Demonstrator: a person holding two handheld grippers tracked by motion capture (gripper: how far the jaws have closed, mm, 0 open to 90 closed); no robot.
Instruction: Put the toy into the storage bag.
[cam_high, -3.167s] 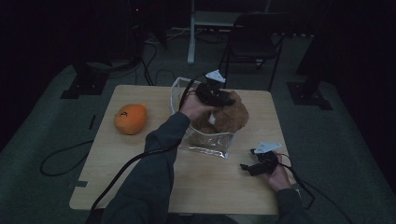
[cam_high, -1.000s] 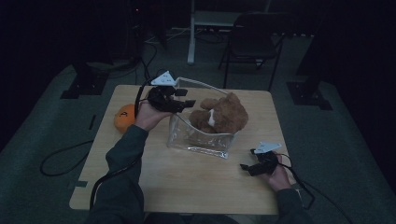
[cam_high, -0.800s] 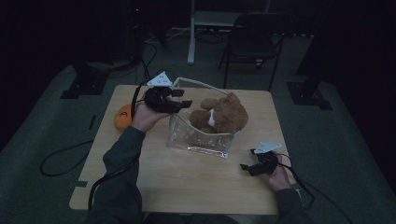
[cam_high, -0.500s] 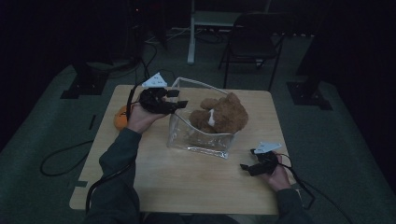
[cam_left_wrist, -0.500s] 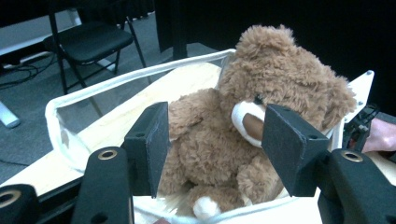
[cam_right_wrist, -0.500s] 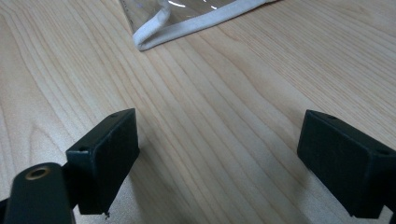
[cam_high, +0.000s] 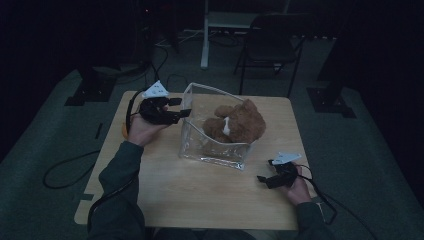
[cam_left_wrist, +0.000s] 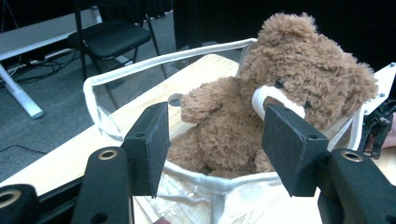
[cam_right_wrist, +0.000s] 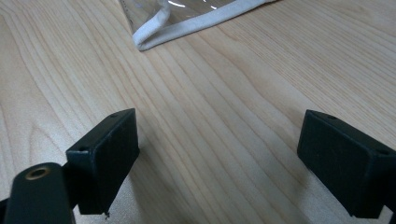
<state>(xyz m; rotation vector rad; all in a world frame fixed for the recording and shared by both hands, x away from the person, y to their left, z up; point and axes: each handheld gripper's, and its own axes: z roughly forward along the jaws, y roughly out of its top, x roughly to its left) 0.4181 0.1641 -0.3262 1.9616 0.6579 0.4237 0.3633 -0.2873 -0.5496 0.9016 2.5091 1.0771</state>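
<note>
While the left gripper (cam_high: 184, 107) hung beside the bin (cam_high: 187, 134), its jaws stood apart and empty, nothing between the pads. Item one, left gripper: held level in the left hand (cam_high: 142, 127), above the tabletop (cam_high: 200, 190), jaws aimed at the bin's left wall and just short of it. In the left gripper view (cam_left_wrist: 215, 147) the jaws framed the bear (cam_left_wrist: 280, 102) across the white rim.

Item two, bear: brown plush, seated inside the clear bin, head toward the far right corner, pale muzzle showing. It lay past the wall from the left gripper, near but apart.

Item three, bin: clear soft walls with white piping, mid-tabletop, front wall sagging.

Item four, orange thing (cam_high: 124, 129): mostly hidden behind the left hand, at the tabletop's left edge; kind not certain.

Item five, right gripper (cam_high: 264, 180): resting low near the tabletop's right front corner, jaws wide and empty (cam_right_wrist: 217, 158), bare wood between them, the bin's corner (cam_right_wrist: 154, 32) just ahead.

Risks, as judged. A reach for the orange thing from this pose could sweep the cable (cam_high: 131, 107) or wrist against the bin wall; the wall is limp and would fold or slide, tipping the bear. A round fruit, if it is one, could roll off the near edge when nudged by one jaw. With the right gripper well apart, nothing steadied the bin.
</note>
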